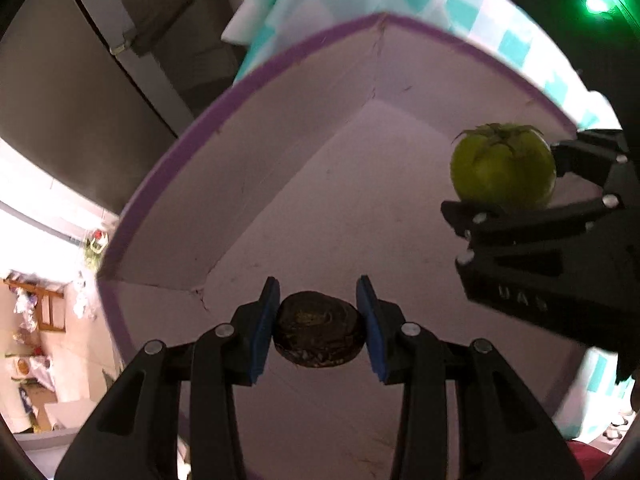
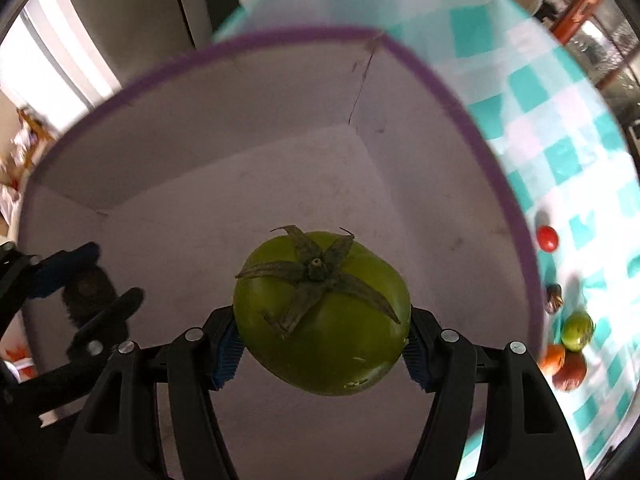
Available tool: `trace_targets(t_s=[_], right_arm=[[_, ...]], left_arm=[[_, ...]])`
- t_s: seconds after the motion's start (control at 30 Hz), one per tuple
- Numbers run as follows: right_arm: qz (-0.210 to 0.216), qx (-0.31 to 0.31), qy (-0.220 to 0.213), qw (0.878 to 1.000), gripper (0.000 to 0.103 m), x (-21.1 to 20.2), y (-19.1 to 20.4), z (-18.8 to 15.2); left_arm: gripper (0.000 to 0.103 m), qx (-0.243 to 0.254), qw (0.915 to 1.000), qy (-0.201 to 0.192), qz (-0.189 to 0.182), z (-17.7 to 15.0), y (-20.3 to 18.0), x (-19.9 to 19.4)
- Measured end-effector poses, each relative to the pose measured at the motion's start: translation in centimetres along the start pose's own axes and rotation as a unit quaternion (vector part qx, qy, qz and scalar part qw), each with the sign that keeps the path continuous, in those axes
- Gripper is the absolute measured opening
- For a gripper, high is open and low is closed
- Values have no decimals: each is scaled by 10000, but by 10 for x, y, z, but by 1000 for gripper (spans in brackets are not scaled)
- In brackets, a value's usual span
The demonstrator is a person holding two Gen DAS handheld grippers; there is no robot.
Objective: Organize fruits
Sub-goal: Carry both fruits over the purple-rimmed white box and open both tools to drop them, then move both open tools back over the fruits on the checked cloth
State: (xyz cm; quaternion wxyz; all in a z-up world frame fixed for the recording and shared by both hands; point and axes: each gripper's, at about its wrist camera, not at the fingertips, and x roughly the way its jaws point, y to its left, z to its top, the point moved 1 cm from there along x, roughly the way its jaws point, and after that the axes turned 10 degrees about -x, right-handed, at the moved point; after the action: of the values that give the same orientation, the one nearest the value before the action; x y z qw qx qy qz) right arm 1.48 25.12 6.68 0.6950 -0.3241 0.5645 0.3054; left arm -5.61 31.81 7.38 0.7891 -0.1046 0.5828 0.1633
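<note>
Here my left gripper (image 1: 318,322) clamps a dark flat fruit (image 1: 319,334) and my right gripper (image 2: 322,338) a green tomato (image 2: 322,314) — both above the purple-rimmed box (image 2: 256,168) on the teal-checked worktop (image 2: 560,152); small fruits (image 2: 570,344) lie beside it.

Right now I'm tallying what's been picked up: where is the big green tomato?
The big green tomato sits clamped in the right gripper, held above the purple-rimmed white box, right of the left gripper.
</note>
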Motion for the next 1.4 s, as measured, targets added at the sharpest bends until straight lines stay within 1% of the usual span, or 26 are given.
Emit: trace_targets(t_s=[0.1, 0.2, 0.27, 0.37, 0.43, 0.53, 0.6, 0.67, 0.73, 0.8, 0.83, 0.87, 0.9, 0.97, 1.0, 1.03, 1.07, 1.1, 1.13, 1.17, 1.2, 1.23, 1.27, 1.3, 1.37, 1.4], right_arm=[[139, -99, 238, 9996, 65, 17, -5, 11], [151, -274, 404, 9987, 65, 31, -7, 20], [208, -322, 546, 9978, 65, 41, -9, 22], [331, -258, 717, 9965, 65, 49, -12, 25], [383, -247, 715, 9964, 65, 50, -13, 27], [369, -237, 818, 9957, 65, 52, -15, 26], [296, -214, 897, 9953, 65, 54, -16, 23], [247, -120, 662, 9974, 76, 52, -24, 36], [196, -8, 346, 9992, 79, 44, -28, 41], [196, 152, -31, 9997, 79, 25, -32, 39], [210, 243, -234, 9992, 79, 14, -34, 36], [204, 310, -410, 9985, 79, 4, -35, 35], [184, 390, -702, 9966, 79, -11, -36, 30], [56, 596, -1459, 9875, 79, -49, -39, 11], [46, 684, -1754, 9821, 79, -63, -40, 2], [81, 858, -2222, 9712, 80, -84, -41, -16], [128, 1032, -2546, 9614, 82, -99, -42, -34], [136, 1201, -2774, 9531, 83, -113, -45, -50], [45, 1470, -3003, 9424, 85, -126, -51, -77], [-102, 1652, -3067, 9373, 87, -137, -56, -95], [-312, 1819, -3051, 9343, 87, -138, -63, -113], [-530, 2005, -2967, 9322, 87, -140, -68, -131], [-681, 2216, -2867, 9296, 87, -139, -78, -152], [-775, 2485, -2763, 9252, 87, -138, -89, -171], [-895, 3007, -2558, 9144, 87, -131, -111, -204], [-984, 3375, -2384, 9053, 87, -126, -126, -226]], left_arm=[[40, -233, 9994, 223, 109, 11, 6, 14], [40, -351, 9984, 376, 250, 12, 10, 26], [40, -464, 9967, 585, 324, 12, 11, 34], [41, -562, 9958, 606, 389, 13, 14, 34], [41, -573, 9951, 668, 459, 12, 14, 35], [52, -551, 9950, 675, 491, 16, 14, 38], [68, -545, 9952, 642, 499, 16, 11, 35], [78, -526, 9960, 580, 441, 18, 9, 30], [80, -514, 9967, 513, 356, 17, 8, 27], [80, -578, 9972, 424, 228, 17, 10, 22], [80, -667, 9975, 238, 58, 17, 13, 13], [80, -762, 9971, -17, -44, 16, 15, 4], [80, -820, 9963, -246, -101, 14, 19, -2], [80, -880, 9906, -995, -315, 8, 23, -31], [84, -873, 9881, -1218, -342, 5, 24, -40], [88, -854, 9820, -1647, -363, 0, 23, -58], [96, -834, 9768, -1935, -378, -2, 21, -75], [100, -819, 9705, -2232, -393, -7, 20, -89], [101, -786, 9608, -2622, -448, -14, 15, -106], [101, -726, 9529, -2898, -530, -20, 8, -120], [101, -666, 9478, -3059, -601, -26, -2, -130], [101, -524, 9416, -3245, -738, -30, -10, -145], [101, -393, 9379, -3343, -840, -35, -21, -154], [101, -289, 9367, -3361, -934, -39, -31, -159], [101, 58, 9437, -3001, -1391, -44, -60, -164], [101, 181, 9470, -2839, -1492, -45, -69, -162]])
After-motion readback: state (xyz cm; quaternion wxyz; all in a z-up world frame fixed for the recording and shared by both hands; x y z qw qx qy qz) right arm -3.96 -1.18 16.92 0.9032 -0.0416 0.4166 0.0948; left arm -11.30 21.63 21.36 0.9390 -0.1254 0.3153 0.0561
